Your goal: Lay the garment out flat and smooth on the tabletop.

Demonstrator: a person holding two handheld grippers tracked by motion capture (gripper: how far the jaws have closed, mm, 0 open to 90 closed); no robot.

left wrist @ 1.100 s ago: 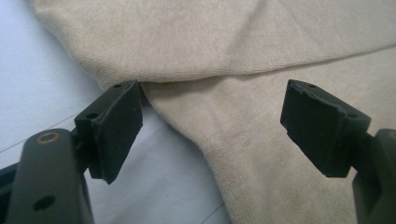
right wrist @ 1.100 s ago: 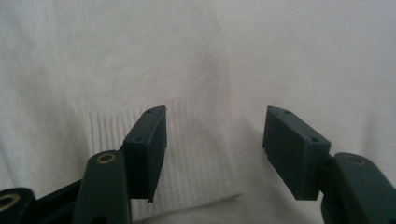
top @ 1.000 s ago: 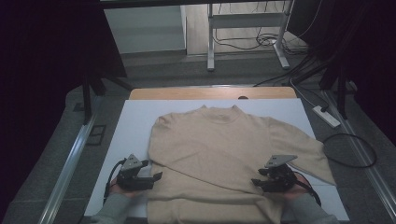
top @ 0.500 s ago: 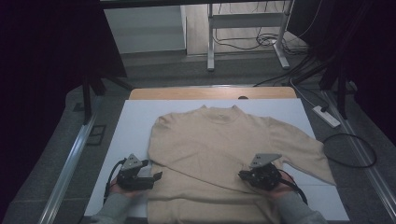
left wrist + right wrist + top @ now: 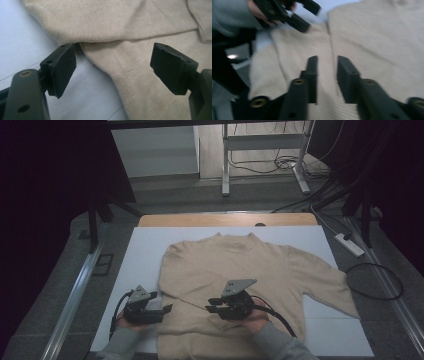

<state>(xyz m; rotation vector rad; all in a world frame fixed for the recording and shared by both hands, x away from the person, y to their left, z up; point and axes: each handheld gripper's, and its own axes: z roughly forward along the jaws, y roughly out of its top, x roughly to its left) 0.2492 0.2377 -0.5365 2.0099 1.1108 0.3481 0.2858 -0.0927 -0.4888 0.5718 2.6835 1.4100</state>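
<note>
Beige sweater [image 5: 250,285] spread flat on the white-covered desk [image 5: 145,250], neck to the far side. Left tool [image 5: 167,309] at the near-left edge, jaws wide open, nothing gripped. Right tool [image 5: 212,305] over the near middle — jaws just reopening, narrow gap, nothing between.

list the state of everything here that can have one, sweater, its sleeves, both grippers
sweater: flat on the white sheet, front up, not yet folded in half
folded sleeve: laid across the body
other sleeve: spread out to the side
left gripper: open wide over the sweater's edge, holding nothing
right gripper: jaws slightly apart, just been opening, nothing between them
</note>
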